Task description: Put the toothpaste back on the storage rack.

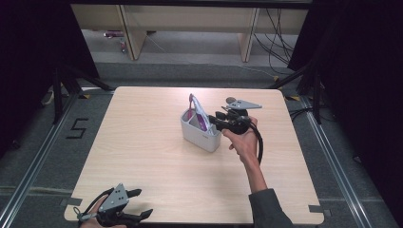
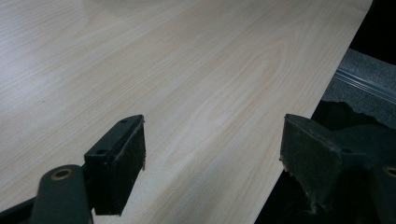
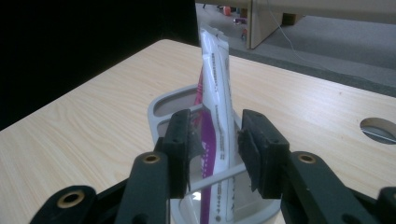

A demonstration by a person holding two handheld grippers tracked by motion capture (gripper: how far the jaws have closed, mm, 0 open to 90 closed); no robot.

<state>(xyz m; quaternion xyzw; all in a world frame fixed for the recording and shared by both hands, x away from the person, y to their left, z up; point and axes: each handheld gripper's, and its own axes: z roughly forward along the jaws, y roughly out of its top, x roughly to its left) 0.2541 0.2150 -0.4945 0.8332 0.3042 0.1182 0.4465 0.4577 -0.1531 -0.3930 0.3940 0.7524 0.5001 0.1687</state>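
**Student:** In what state is the right gripper (image 3: pixel 214 156), and why does it stand where it does?

**Instructor:** Its jaws stand a little apart, one on each side of the white-and-purple tube (image 3: pixel 215 102), with a visible gap between each pad and the tube; nothing is clamped. The gripper reaches in level from the right of the grey caddy (image 1: pixel 200 129), beside its rim, which suits a tube that stands on end rather than lying flat.

**Student:** Where exactly is the tube?

**Instructor:** It stands inside the caddy, in the compartment nearest the right gripper, behind the thin divider that crosses the caddy. It tilts, and its upper end rises well above the rim. Judging from this, the compartment wall props it, so it needs no grip to stay up.

**Student:** And the caddy itself?

**Instructor:** It rests on the worktop (image 1: pixel 142 142), near the middle. The right hand (image 1: pixel 243 142) comes to it from the near side.

**Student:** What of the left gripper (image 1: pixel 138 204)?

**Instructor:** It rests well away from the caddy, at the near left corner of the worktop. Its jaws are wide apart with bare wood between them; it appears parked, having no share in the work at the caddy.
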